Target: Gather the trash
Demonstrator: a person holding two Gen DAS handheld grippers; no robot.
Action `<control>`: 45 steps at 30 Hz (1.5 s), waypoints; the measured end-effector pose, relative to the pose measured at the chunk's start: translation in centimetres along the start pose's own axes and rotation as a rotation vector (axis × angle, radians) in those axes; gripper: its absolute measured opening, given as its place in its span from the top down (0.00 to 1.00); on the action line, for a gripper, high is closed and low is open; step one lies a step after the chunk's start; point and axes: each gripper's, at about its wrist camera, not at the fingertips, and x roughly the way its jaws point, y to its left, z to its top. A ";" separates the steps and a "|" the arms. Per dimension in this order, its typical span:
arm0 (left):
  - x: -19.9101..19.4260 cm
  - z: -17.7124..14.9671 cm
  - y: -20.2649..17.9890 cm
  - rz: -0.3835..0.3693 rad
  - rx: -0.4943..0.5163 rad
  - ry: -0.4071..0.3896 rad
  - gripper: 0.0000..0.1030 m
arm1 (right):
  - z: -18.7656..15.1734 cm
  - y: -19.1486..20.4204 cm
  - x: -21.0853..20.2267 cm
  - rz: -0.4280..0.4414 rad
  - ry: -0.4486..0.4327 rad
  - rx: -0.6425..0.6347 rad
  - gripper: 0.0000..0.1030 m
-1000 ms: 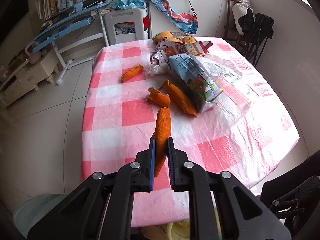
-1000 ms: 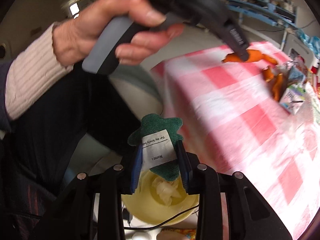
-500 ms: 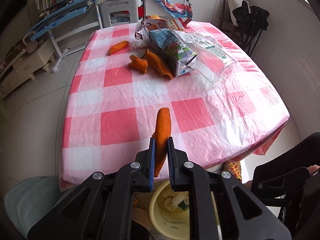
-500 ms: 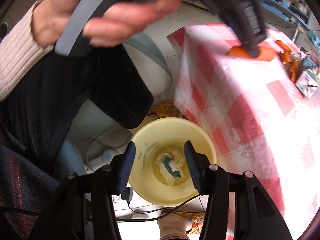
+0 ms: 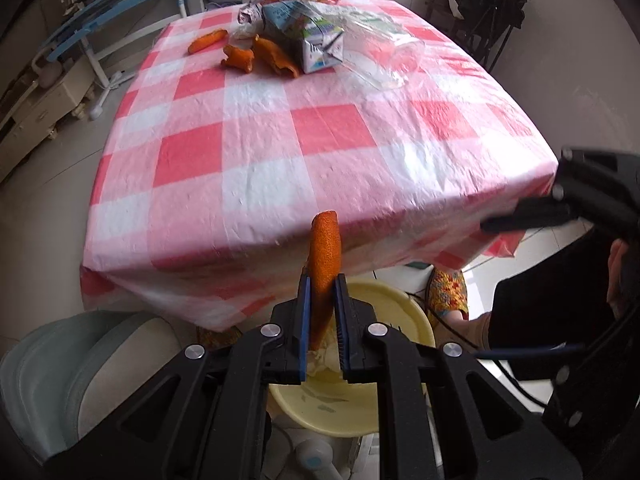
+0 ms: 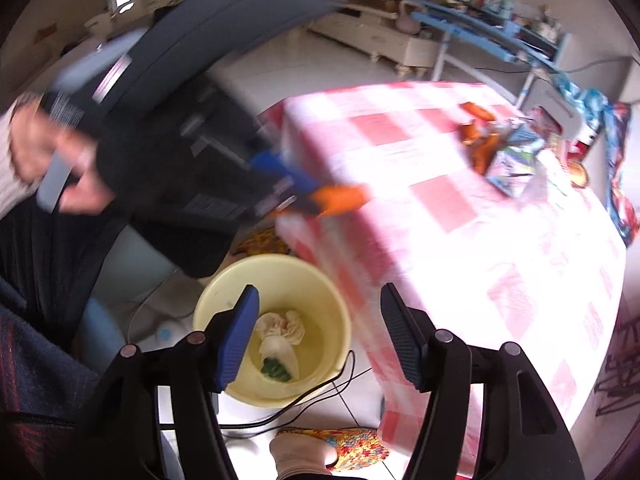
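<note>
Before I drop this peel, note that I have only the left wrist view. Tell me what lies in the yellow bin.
Observer: In the right wrist view the yellow bin holds crumpled white tissue, with a green scrap against its lower end.
Operator: Report the right gripper.
Observer: The right gripper hangs above the bin, its jaws opening, with nothing between them.
Operator: Name anything on the floor at the bin's hidden side.
Observer: A black cable runs along the floor against the side of the bin nearest that camera.
</note>
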 end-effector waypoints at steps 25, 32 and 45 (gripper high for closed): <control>-2.2 -2.1 4.2 0.078 -0.304 -0.141 0.46 | -1.0 0.9 -0.1 -0.037 -0.015 0.011 0.41; -2.6 -2.3 5.3 0.064 -0.357 -0.175 0.45 | -1.1 1.0 0.1 -0.044 -0.011 0.006 0.41; -2.8 -2.2 5.5 0.070 -0.380 -0.196 0.44 | -1.0 1.2 0.3 -0.056 -0.015 0.002 0.39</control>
